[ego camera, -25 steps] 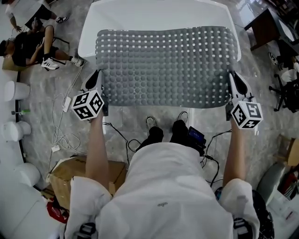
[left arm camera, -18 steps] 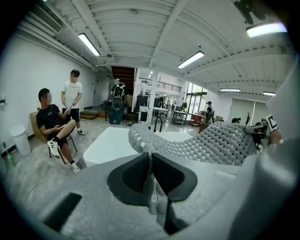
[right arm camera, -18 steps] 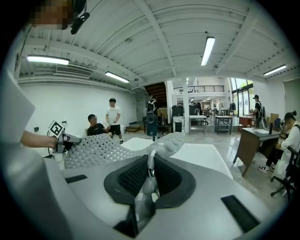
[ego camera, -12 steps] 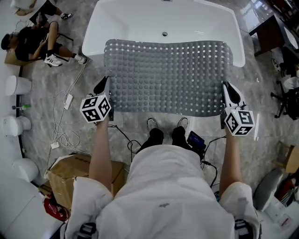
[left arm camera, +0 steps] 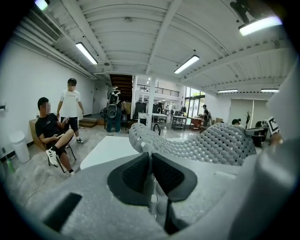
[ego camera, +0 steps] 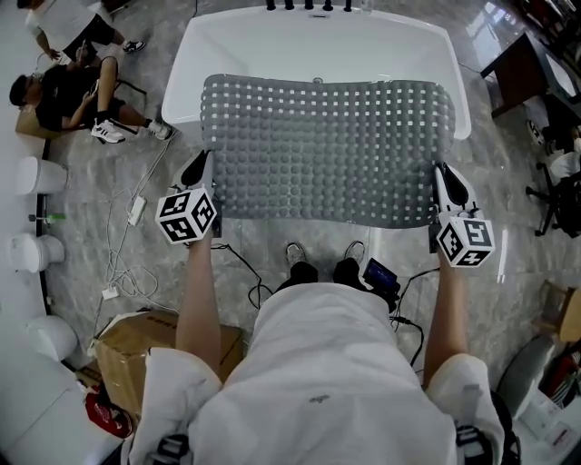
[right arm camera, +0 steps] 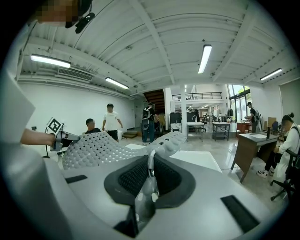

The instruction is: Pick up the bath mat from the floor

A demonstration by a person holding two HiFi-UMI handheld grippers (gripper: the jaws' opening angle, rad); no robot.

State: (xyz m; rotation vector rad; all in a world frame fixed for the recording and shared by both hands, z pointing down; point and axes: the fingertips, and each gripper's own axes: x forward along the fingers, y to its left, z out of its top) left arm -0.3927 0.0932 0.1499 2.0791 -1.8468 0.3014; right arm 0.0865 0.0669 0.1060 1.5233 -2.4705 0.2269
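Observation:
The grey studded bath mat (ego camera: 327, 145) is stretched out flat in the air between my two grippers, over the near part of the white bathtub (ego camera: 318, 45). My left gripper (ego camera: 199, 169) is shut on the mat's near left corner. My right gripper (ego camera: 451, 183) is shut on its near right corner. In the left gripper view the mat (left arm camera: 206, 143) runs from between the black pads (left arm camera: 136, 173) away to the right. In the right gripper view the mat (right arm camera: 101, 147) runs from the pads (right arm camera: 164, 176) off to the left, where the other gripper's marker cube (right arm camera: 55, 125) shows.
The tub's taps (ego camera: 309, 5) are at its far end. A seated person (ego camera: 64, 91) and a chair are at the far left. Cables (ego camera: 127, 236), a cardboard box (ego camera: 136, 350) and white bins (ego camera: 32, 177) lie to my left. A dark table (ego camera: 517, 59) and office chair (ego camera: 558, 195) stand to the right.
Both grippers drew slightly inward with the mat still held flat between them. The view shifted so more of the tub and its taps show beyond the mat.

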